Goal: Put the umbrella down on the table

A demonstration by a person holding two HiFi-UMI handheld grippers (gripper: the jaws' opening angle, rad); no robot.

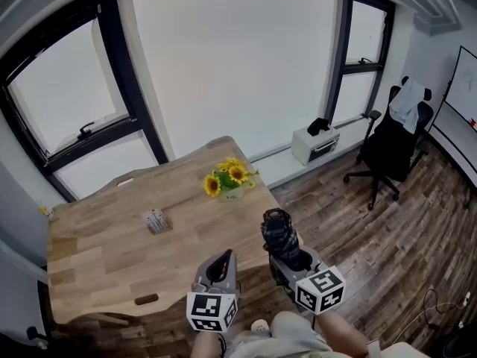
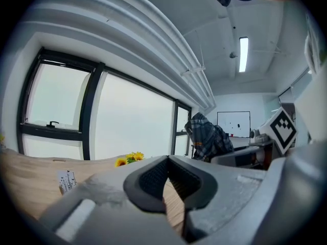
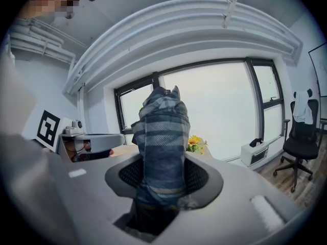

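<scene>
While your right gripper [image 1: 289, 259] clamps the folded blue-grey plaid fabric umbrella [image 1: 279, 230] just off the pale wooden table [image 1: 104, 245], your left gripper [image 1: 220, 265] sits closed, empty. The small white card's [image 1: 156, 220] print is unreadable.

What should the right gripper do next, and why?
Probably ease the right gripper left over the bare table, short of the flowers, before lowering. It is clamped on the umbrella, which seems to hang off the table's near corner.

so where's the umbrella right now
In the head view the umbrella is low and right of centre, upright in the right gripper, by the table's right edge, this side of the sunflowers.
</scene>
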